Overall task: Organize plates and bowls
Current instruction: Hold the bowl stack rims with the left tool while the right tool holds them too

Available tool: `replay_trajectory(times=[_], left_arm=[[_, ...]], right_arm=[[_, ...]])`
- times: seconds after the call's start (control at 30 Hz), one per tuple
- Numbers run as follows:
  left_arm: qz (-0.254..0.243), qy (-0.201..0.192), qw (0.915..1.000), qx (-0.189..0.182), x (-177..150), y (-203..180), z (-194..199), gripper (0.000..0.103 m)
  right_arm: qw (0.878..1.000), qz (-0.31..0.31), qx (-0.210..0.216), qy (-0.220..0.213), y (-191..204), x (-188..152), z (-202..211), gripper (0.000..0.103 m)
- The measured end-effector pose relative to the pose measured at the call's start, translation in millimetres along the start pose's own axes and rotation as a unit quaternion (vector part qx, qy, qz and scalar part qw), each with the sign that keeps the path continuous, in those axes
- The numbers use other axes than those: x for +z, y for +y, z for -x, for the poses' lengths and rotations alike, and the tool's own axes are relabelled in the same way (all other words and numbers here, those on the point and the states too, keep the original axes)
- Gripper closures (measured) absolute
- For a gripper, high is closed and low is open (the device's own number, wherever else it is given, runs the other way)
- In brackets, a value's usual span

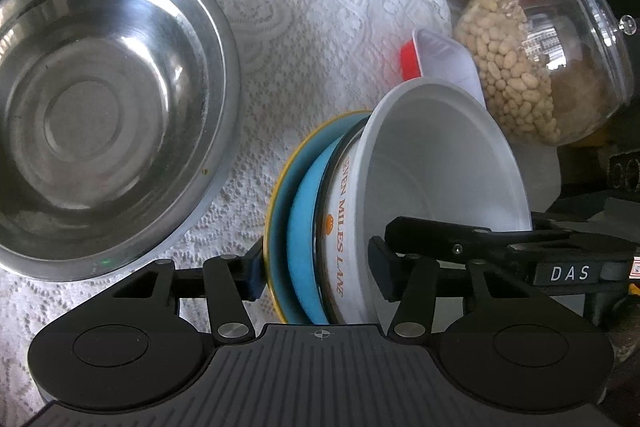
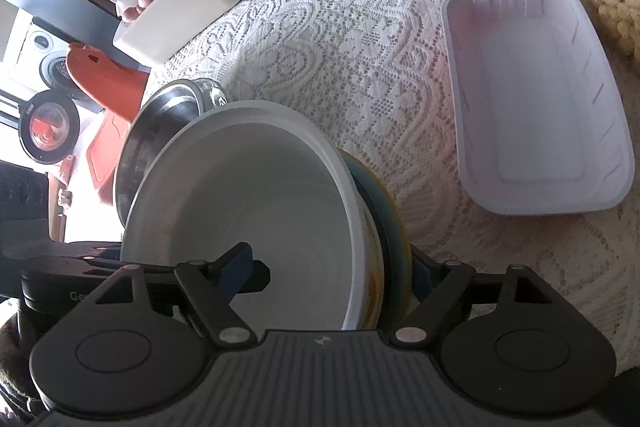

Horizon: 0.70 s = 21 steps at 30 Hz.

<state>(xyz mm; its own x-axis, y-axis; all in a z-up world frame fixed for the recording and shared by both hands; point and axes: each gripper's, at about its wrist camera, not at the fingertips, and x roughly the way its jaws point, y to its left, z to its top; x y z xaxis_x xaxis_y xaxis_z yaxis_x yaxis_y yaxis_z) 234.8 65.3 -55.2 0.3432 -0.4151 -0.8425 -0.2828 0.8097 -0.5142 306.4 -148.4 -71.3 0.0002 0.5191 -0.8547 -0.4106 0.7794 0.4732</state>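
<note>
Left wrist view: left gripper (image 1: 318,277) straddles a nested stack, white bowl (image 1: 440,163) inside a lettered bowl (image 1: 340,223) on a blue plate (image 1: 304,227); whether the pads press cannot be told; steel bowl (image 1: 108,107) sits apart on the lace cloth (image 1: 312,27); the stack's opening tilts toward a bean jar (image 1: 520,67). Right wrist view: right gripper (image 2: 340,277) straddles the stack's rim, one finger inside the white bowl (image 2: 248,195), grip likewise unclear; only here appears an empty plastic tray (image 2: 540,99).

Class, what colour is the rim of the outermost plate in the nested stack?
Yellow rim, on a blue plate; clearest from the left wrist.
</note>
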Motion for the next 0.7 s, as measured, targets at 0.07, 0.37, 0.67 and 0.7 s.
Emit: replay_trajectory(times=[0.07,0.37,0.67,0.7], left_arm=[[0.0,-0.001,1.0,-0.003,-0.4,0.6,-0.2,0.047],[0.002,0.003,0.9994,-0.035,-5.3,13.5,-3.9,0.055],[-0.005,0.008,0.9993,-0.037,-7.4,18.0,-5.1,0.052],[-0.002,0.011,0.9992,-0.039,-7.2,19.8,-5.9,0.051]], right_arm=[[1.0,-0.003,-0.002,-0.002,0.7,-0.4,-0.2,0.021],[0.999,0.005,-0.034,0.004,13.0,-1.1,-7.2,0.016],[0.999,0.011,-0.049,0.014,26.3,1.3,-5.8,0.014],[0.999,0.016,-0.049,0.013,30.0,1.4,-4.4,0.014]])
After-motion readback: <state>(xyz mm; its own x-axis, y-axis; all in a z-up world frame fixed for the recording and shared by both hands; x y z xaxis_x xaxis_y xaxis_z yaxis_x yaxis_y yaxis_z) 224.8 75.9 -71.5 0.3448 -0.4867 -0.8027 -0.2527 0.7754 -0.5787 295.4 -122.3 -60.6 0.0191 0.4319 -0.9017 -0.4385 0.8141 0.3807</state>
